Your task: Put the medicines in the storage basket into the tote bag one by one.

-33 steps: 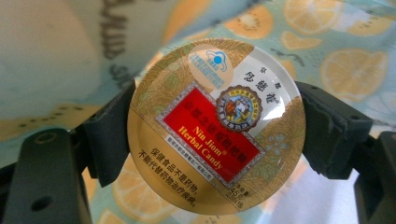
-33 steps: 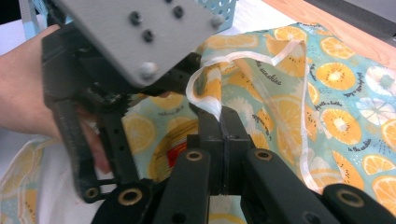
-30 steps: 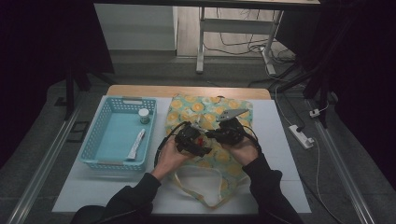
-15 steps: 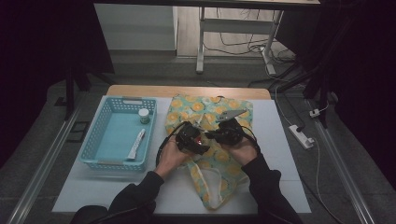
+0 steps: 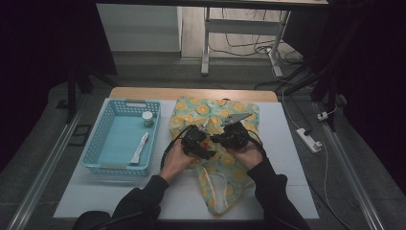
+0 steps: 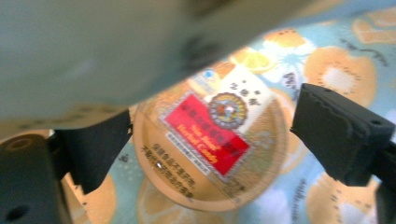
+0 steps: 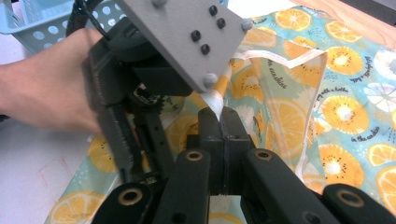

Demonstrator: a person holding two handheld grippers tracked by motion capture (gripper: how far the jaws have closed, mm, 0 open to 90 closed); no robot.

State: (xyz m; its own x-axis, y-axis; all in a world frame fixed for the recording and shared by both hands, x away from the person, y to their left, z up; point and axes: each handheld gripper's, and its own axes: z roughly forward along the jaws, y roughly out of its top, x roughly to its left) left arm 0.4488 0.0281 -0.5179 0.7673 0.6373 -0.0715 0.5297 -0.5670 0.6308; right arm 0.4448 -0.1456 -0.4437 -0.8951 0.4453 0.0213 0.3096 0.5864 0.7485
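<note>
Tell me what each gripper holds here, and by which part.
Right gripper pinches the fruit-print bag's white handle strap. Left gripper is open around a round tin, not clamping it.

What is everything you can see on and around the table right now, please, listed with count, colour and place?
Table: one, white top with a wooden far edge, centre.
Basket: one, light blue, on the table's left part.
Jar: one, small, white lid, in the basket's far right corner.
Tube: one, white, lying in the basket near its right wall.
Bag: one, pale blue with orange fruit slices, flat at the table's middle.
Tin: one, round, tan with a red label, between the left gripper's jaws over the bag.
Power strip: one, white, floor to the right.
Left gripper: one, black, open around the tin.
Right gripper: one, black, shut on the bag's pale strap.
</note>
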